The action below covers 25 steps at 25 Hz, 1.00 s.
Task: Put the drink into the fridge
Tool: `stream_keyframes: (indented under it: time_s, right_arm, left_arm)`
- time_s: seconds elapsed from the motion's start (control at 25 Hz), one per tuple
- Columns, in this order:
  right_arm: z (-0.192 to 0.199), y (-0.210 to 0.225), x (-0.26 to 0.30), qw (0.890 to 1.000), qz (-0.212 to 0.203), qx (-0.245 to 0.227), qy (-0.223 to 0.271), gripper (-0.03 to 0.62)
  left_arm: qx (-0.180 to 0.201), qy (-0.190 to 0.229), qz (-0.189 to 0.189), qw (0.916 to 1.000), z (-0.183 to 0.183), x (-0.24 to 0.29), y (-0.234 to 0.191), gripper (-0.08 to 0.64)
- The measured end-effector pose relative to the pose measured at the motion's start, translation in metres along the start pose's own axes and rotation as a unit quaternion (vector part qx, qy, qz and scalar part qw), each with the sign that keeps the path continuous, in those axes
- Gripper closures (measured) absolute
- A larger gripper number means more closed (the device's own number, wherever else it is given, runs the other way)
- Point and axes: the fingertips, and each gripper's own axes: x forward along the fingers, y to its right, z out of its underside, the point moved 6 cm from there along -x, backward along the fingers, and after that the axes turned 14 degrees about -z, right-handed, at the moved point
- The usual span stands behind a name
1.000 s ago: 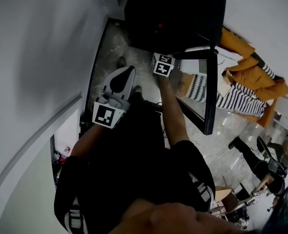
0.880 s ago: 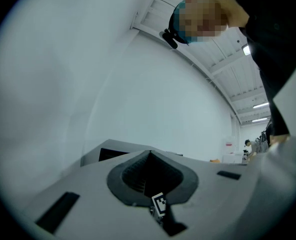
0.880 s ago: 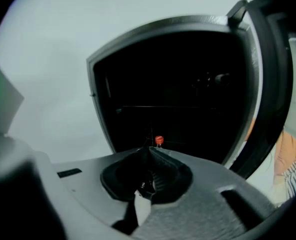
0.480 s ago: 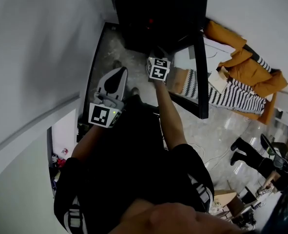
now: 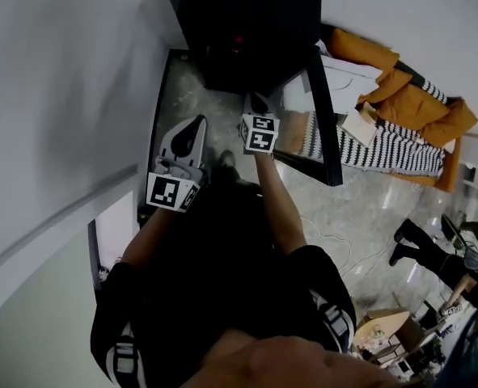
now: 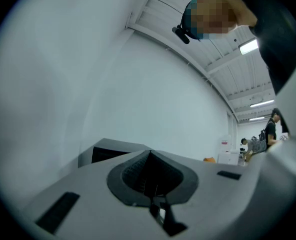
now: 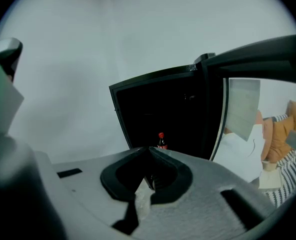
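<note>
The black fridge (image 5: 247, 31) stands open against the white wall (image 5: 61, 95), its door (image 5: 323, 120) swung right over the pale stone floor (image 5: 344, 208). We see the drink (image 7: 161, 141) inside, upright, straight ahead of our right gripper (image 7: 149, 151), the nearer one. Our left gripper (image 6: 150, 154) points at bare wall. Both are closed, empty.

Matt black fridge (image 5: 247, 23), glossy marbled floor (image 5: 336, 208), smooth white wall (image 5: 61, 95)

Your left gripper (image 5: 192, 129) is held out beside your right gripper (image 5: 256, 105), which reaches further ahead. Both forearms are extended, and both pairs of jaws are pressed together (nothing between them).
</note>
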Motion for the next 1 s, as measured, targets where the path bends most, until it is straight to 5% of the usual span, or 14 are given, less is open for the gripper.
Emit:
stream_keyframes:
  time_s: [0.64,1.0]
  right_arm:
    - [-0.025,-0.076,-0.067,0.998,0.025,0.001,0.055,0.591]
    - [-0.049,-0.118,-0.122,0.995,0.025,-0.003,0.096,0.591]
  left_arm:
    - [-0.013,-0.012,0.035,0.9992,-0.012,-0.01,-0.04,0.555]
    - [-0.014,-0.008,0.018,0.9997,-0.02,-0.025,-0.068,0.555]
